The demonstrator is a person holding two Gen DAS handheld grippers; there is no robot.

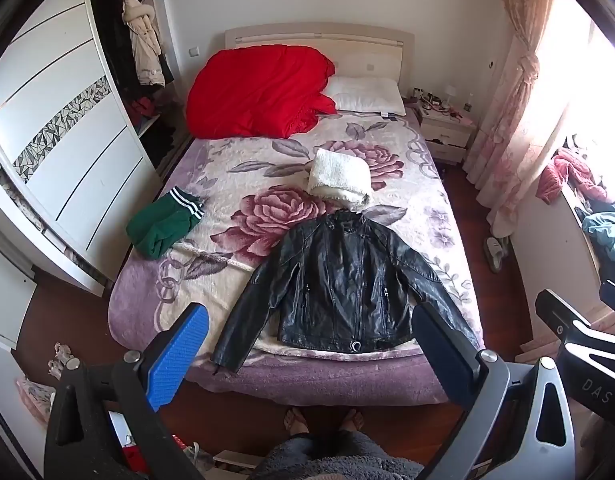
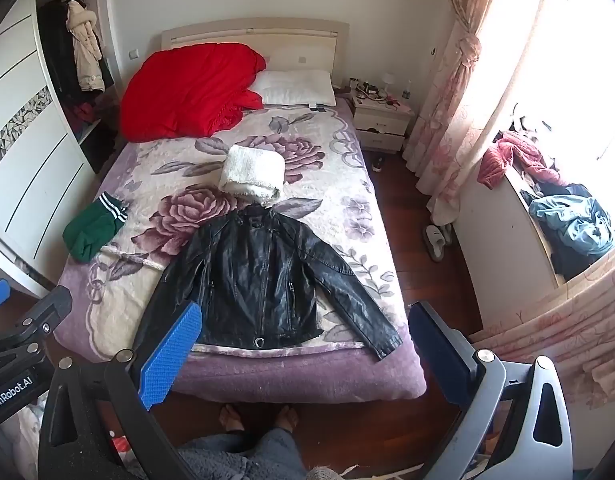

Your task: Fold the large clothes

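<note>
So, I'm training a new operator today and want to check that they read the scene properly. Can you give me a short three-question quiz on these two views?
1. True or false: the black leather jacket lies spread flat, sleeves out, front up.
2. Which item lies right beyond the jacket's collar? A) green garment B) folded white knit C) red duvet
3. How do the jaws of the left gripper and right gripper stand, and do they hold anything?

Key: 1 true. 2 B. 3 both wide open, above the foot of the bed, holding nothing.
</note>
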